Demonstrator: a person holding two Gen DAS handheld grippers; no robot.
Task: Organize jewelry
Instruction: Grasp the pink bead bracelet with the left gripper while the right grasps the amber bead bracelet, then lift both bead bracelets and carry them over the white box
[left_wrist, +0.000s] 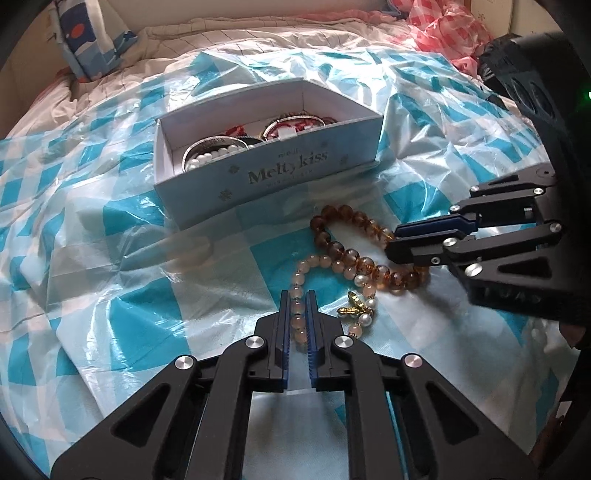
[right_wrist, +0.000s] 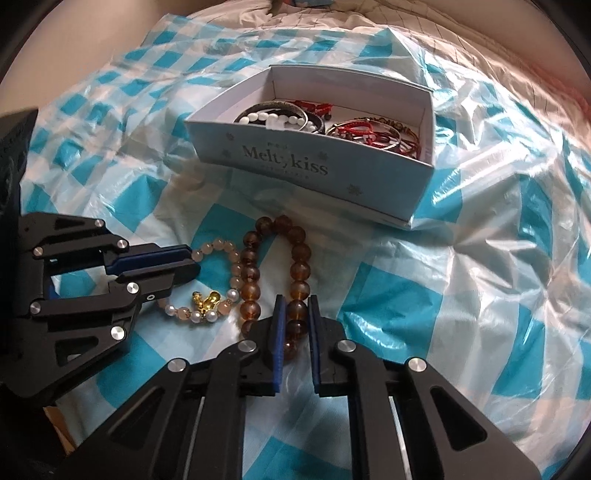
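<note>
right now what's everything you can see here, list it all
pink bead bracelet: one, pale pink with white pearls and a gold charm, on the plastic sheet in front of the box, overlapping the amber one
amber bead bracelet: one, brown amber, on the sheet beside the pink one
Meltykiss box: one, pale blue, open, holding bangles, white pearl beads and red cord bracelets
plastic sheet: one, blue and white checked, spread over the bed
bedding: cream quilt, pink checked cloth at far right
left gripper: black, blue pads, shut on the pink bead bracelet
right gripper: black, blue pads, shut on the amber bead bracelet
</note>
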